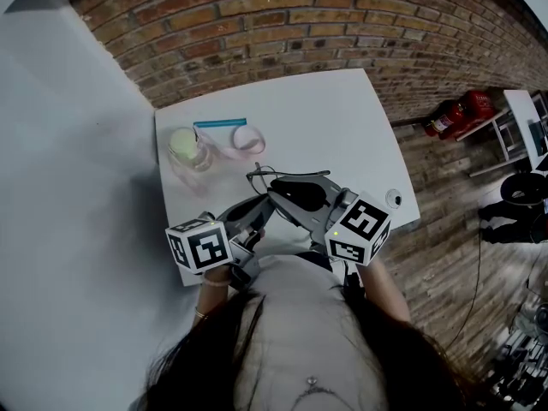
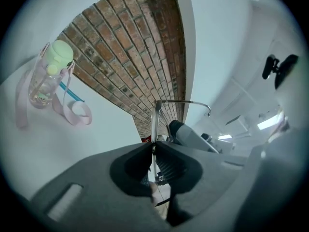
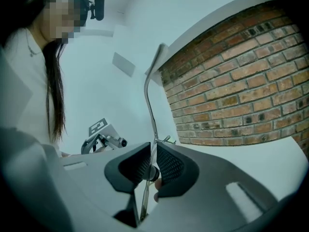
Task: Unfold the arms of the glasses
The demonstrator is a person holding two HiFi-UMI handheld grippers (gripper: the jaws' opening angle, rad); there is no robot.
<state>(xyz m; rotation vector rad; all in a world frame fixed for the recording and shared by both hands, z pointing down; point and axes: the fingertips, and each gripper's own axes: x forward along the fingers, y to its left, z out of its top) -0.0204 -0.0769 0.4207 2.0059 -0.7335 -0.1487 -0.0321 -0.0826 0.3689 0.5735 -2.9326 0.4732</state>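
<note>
I have the glasses [image 1: 257, 176] lifted off the white table [image 1: 342, 127], held in the air over its near edge between my two grippers. They are a thin, silvery wire-framed pair, and the head view shows a dark oval where a lens sits.

The left gripper [image 1: 255, 221] has its jaws shut on the frame. In the left gripper view the glasses [image 2: 155, 122] show as a slim metal bar that rises straight out of the pinched jaws of that gripper [image 2: 153, 146], then turns sideways into a curved tip.

The right gripper [image 1: 282, 197] is also clamped on the glasses. In its own view, one long arm of the glasses [image 3: 148, 100] climbs from the closed jaws of this gripper [image 3: 154, 146] with a gentle bend, widening at the end.

Farther back on the table stands a clear bottle [image 1: 188, 148] with a pale green lid, and a pink strap [image 1: 248, 139] lies beside it.
</note>
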